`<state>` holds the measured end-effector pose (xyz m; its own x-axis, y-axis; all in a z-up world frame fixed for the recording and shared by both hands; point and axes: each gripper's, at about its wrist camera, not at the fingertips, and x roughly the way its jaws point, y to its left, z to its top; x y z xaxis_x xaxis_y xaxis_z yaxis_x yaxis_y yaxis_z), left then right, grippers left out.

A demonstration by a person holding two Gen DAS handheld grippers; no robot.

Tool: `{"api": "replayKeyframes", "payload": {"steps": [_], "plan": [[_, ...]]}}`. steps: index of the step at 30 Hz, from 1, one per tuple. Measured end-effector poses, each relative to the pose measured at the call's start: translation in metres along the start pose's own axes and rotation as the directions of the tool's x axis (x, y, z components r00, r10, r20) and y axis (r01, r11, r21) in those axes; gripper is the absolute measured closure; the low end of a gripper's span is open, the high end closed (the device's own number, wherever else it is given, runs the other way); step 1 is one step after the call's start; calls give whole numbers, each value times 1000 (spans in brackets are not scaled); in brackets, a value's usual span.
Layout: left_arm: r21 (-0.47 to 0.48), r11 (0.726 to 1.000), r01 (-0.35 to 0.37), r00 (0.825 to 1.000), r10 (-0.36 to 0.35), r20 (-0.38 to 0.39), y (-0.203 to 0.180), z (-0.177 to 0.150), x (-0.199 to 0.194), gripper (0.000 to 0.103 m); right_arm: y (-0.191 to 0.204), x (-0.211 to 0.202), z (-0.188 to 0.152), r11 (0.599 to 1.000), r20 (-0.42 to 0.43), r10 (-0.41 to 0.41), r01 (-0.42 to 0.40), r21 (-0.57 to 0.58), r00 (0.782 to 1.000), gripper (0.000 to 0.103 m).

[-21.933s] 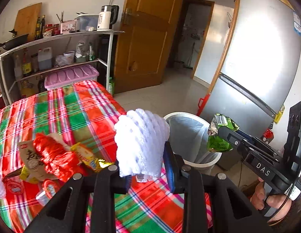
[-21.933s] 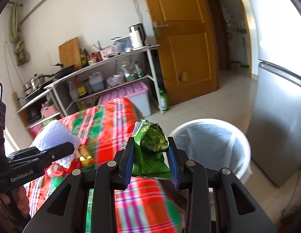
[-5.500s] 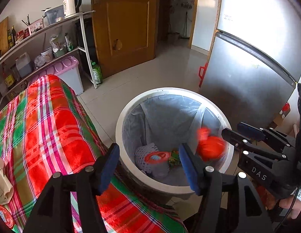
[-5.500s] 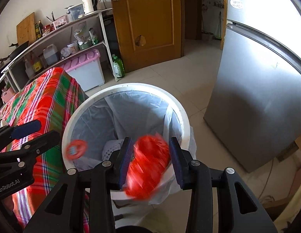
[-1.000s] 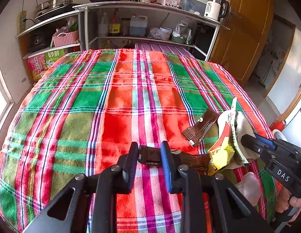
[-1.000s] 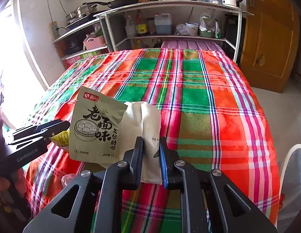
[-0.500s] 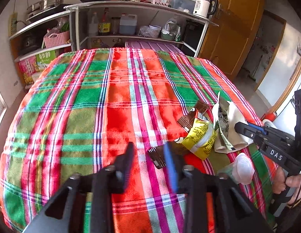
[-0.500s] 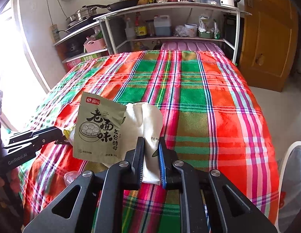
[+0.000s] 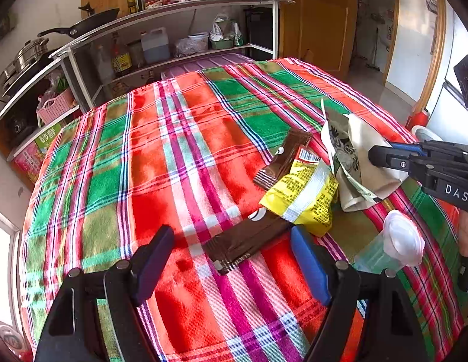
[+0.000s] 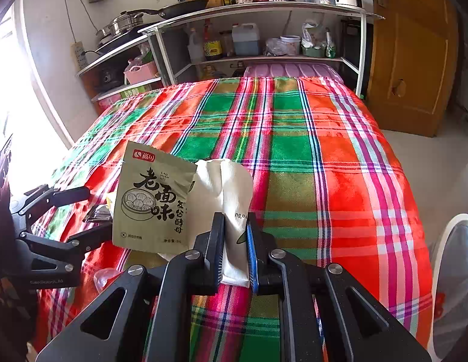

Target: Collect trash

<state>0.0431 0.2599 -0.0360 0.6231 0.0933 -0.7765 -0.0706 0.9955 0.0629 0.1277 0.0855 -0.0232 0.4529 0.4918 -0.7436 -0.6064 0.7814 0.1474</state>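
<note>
- My left gripper (image 9: pixel 234 259) has just been opening and its jaws stand spread wide over the plaid tablecloth (image 9: pixel 179 157); a flat dark brown snack wrapper (image 9: pixel 249 239) lies on the cloth between them, and neither pad touches it.
- Just beyond it, a crumpled yellow packet (image 9: pixel 303 193) overlaps that wrapper's far end, and a second brown wrapper (image 9: pixel 282 158) lies a little farther off.
- To the near right I see a clear plastic cup with a white lid (image 9: pixel 394 244) lying on its side.
- My right gripper (image 10: pixel 235 250) is pinched tight on a white paper bag (image 10: pixel 231 193), holding it upright above the cloth.
- A grey-green printed food pouch (image 10: pixel 149 202) stands against the bag's left side.
- At the far right edge of the right wrist view, the white rim of the bin (image 10: pixel 445 232) shows beside the table.
</note>
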Motion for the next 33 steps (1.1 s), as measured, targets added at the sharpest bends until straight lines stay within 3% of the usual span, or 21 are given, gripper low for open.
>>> {"api": "replayKeyframes", "payload": {"steps": [9,13,15,21,27,31,32,33], "plan": [[31,998,57,998,-57,3,-7,8,5,57,-2,1,1,1000,0,0,0,5,1000,89],[32,997,72,997,-72,3,-10,8,4,66,-5,1,1,1000,1,-4,4,11,1000,89],[30,996,80,997,-81,6,-10,8,3,83,-5,0,1,1000,2,-4,4,17,1000,89],[27,997,77,997,-77,8,-14,6,1,98,-6,0,1,1000,4,-7,7,22,1000,89],[2,998,62,998,-62,15,-9,3,-3,98,-8,-2,0,1000,4,-9,9,28,1000,89],[-27,994,103,995,-103,17,-2,2,-6,98,-10,-3,0,999,7,-17,16,38,1000,89],[-32,993,115,993,-114,14,0,1,-7,96,-11,-3,0,999,9,-22,22,41,1000,89],[-39,993,108,994,-108,19,1,1,-9,87,-12,-4,0,999,10,-28,28,43,1000,89]]}}
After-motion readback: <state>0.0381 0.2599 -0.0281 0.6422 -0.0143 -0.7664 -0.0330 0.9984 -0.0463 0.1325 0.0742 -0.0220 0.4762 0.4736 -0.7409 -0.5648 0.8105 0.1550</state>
